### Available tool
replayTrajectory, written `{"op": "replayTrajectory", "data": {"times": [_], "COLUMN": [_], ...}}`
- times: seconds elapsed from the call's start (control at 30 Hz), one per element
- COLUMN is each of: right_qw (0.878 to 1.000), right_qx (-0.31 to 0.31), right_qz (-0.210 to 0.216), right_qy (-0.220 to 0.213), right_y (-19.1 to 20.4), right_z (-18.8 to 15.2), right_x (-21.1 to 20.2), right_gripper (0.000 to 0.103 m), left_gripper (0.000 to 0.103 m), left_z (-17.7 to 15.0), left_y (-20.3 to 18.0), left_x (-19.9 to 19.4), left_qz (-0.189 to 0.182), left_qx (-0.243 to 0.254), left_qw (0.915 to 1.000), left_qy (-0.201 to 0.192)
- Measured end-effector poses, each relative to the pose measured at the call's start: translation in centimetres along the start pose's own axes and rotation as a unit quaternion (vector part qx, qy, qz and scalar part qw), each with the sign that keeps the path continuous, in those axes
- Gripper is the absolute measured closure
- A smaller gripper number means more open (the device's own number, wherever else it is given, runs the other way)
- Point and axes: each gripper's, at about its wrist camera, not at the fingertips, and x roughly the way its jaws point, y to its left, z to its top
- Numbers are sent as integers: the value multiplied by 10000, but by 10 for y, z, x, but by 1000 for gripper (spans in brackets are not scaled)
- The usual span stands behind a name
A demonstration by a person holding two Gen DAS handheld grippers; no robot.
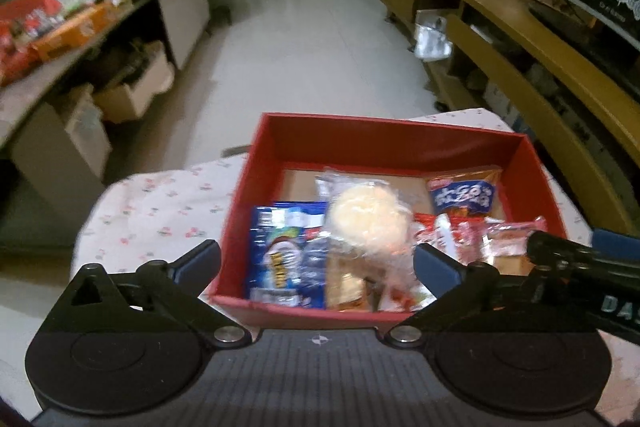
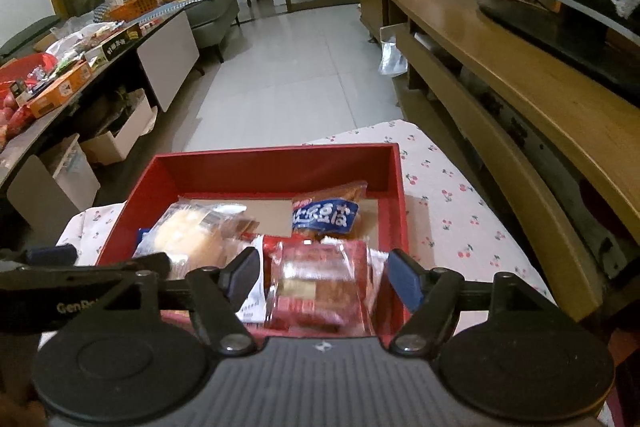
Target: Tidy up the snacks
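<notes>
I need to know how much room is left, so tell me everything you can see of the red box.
The red box is an open, lidless rectangular tray with upright red walls and a brown cardboard-like floor. It sits flat on a cherry-print cloth. Wrapped snacks crowd its near half; the far strip of floor is bare. Nothing grips it: both grippers are open above its near edge.

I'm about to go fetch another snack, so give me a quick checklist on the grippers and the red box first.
1. Left gripper open, nothing pinched: ok.
2. Right gripper open, pads clear of the red-wrapped cake packet below: ok.
3. Red cardboard box sits flat on the cherry-print cloth: ok.
4. Clear-wrapped round pale bun inside the box: ok.
5. Bare floor left at the box's far side: ok.
6. Any snack still waiting on the cloth: cannot tell.
</notes>
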Motion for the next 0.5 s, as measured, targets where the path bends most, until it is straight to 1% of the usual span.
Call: {"op": "replayTrajectory", "data": {"times": [0.13,0.27,0.33,0.43,0.5], "right_qw": [9999,9999,9999,9998,9997], "right_qx": [87,147,160,151,121], "right_qz": [71,57,28,15,5], "right_qy": [-12,-53,0,130,196], "right_y": [-3,-6,-7,-8,-7], "right_z": [-10,-18,-23,-33,-41], "right_x": [-16,-29,-30,-32,-34], "right_gripper": [24,23,23,23,23], "left_gripper": [0,0,0,0,0], "left_z": [-9,-22,-29,-37,-42], "left_y": [-3,-10,-10,-6,-6], "left_x": [-13,-17,-18,-22,-24], "left_qz": [347,749,670,369,338], "left_qx": [231,543,532,354,332], "left_qw": [9991,9957,9963,9986,9988], "left_qy": [-80,-65,-21,117,149]}}
